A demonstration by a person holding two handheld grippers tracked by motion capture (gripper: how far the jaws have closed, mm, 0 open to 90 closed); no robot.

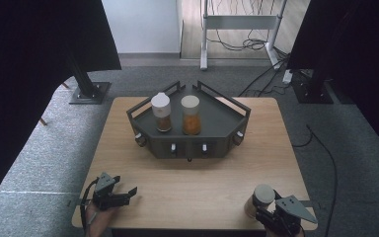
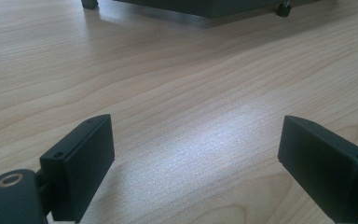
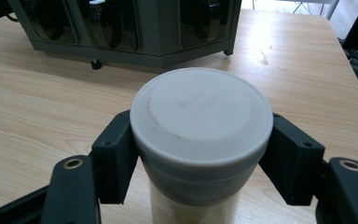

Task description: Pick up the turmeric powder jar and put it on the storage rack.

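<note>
A jar with a grey-white lid [image 3: 201,112] and pale contents stands on the wooden table [image 1: 192,182] at the near right corner, also seen as the jar [image 1: 263,194] in the high view. My right gripper [image 3: 200,158] is shut on it, one black pad pressing each side just below the lid. From above, the right gripper [image 1: 260,210] sits at the table's front edge. My left gripper [image 1: 130,195] rests at the near left, low over the wood. In its own view the left gripper [image 2: 196,163] stands open with only bare wood between the pads.
A dark grey angled rack [image 1: 217,123] stands at the far middle of the table, holding a white-lidded jar [image 1: 161,112] and a jar of orange contents [image 1: 191,115]. The rack [image 3: 158,32] has small knobs along its front. Stand feet and cables lie on the floor beyond.
</note>
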